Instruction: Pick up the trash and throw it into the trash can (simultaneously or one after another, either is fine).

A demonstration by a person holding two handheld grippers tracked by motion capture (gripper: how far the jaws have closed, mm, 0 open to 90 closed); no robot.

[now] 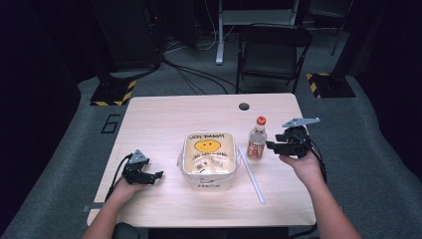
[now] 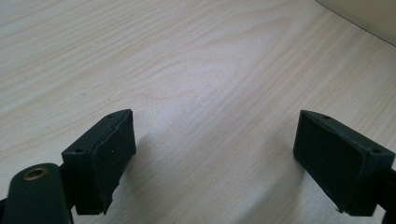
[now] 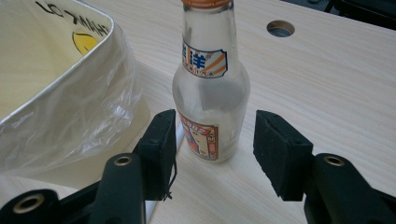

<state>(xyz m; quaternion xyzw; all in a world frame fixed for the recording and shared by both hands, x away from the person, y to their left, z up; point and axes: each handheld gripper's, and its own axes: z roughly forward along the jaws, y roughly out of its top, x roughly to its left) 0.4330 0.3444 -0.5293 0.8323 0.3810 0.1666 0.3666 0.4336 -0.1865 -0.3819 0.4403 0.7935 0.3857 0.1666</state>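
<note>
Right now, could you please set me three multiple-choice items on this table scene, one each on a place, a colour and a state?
1. Where does the bottle stand relative to the bag-lined tub?
A. inside it
B. beside it, on the right gripper's side
C. on the chair

2. What colour is the bottle's cap?
A. orange
B. green
C. black

3. How do the right gripper's jaws stand?
A. clamped on the straw
B. shut, holding nothing
C. apart, the bottle ahead of them, untouched

Answers: 1 B, the high view shows it next to the tub; 2 A, the cap is orange; 3 C, gaps show either side of the glass.
</note>
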